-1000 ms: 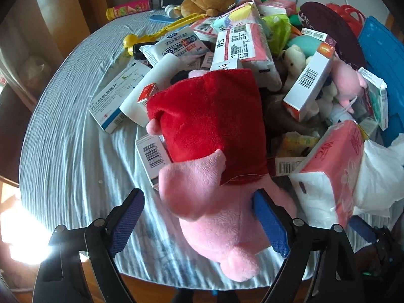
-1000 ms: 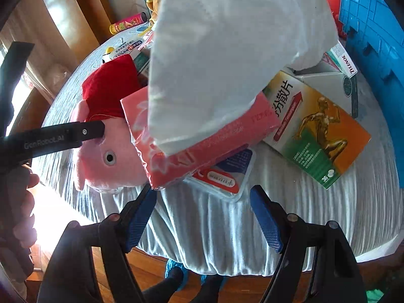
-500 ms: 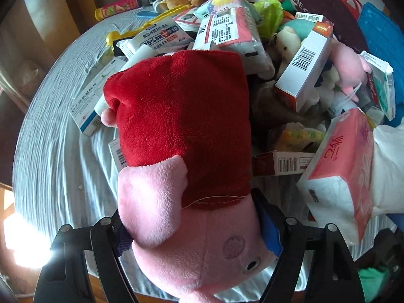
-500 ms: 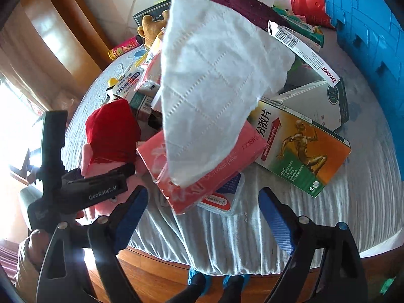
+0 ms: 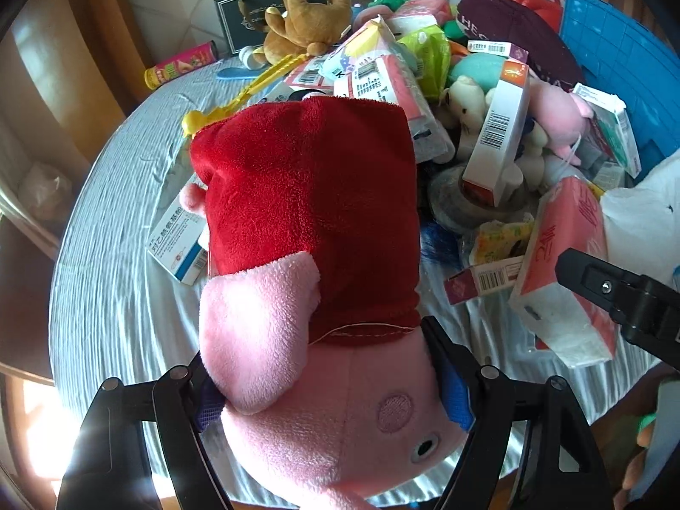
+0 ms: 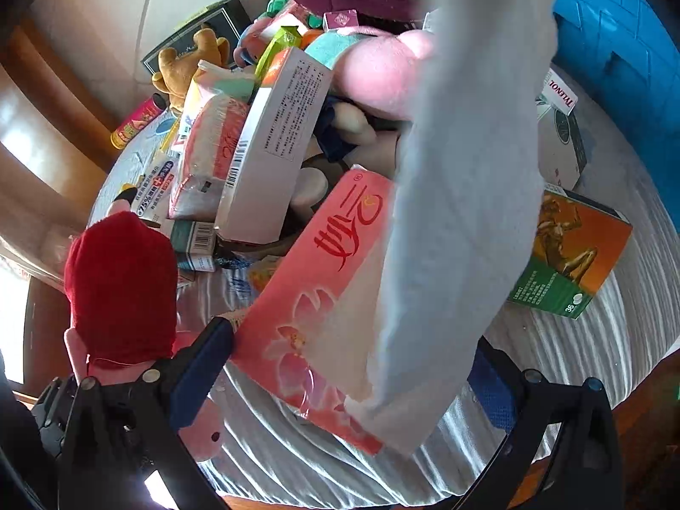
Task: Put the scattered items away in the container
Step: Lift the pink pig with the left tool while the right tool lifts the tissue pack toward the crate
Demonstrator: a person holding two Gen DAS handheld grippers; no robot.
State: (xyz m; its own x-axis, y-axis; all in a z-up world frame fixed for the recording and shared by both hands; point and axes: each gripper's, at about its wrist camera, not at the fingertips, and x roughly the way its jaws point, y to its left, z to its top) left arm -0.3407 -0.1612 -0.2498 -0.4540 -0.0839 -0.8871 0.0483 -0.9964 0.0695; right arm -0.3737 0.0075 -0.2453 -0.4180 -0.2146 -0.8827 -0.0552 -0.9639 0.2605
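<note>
A second ago both tools stood spread and short of their targets; now the left gripper has closed in on the pink plush pig in a red velvety dress, its blue-padded jaws pinching the soft head from either side, and the right gripper has slid its jaws around the pink plastic-wrapped tissue pack, whose loose white tissue sheet droops over the lens. The pads flank that pack closely, but whether they actually bite I cannot tell. To my eye this means two pickups are under way at once, with the carry to the blue plastic gridded crate at the far right edge of the table as what would follow. The pig is fuzzy and squashy, so it should deform under the pads; the tissue pack is slick and crinkly and may slip. Around them, on the grey ribbed tablecloth, the heap stays dense: stiff cardboard medicine boxes, a brown plush bear, a glossy orange-and-green carton, all lying outside the crate.
</note>
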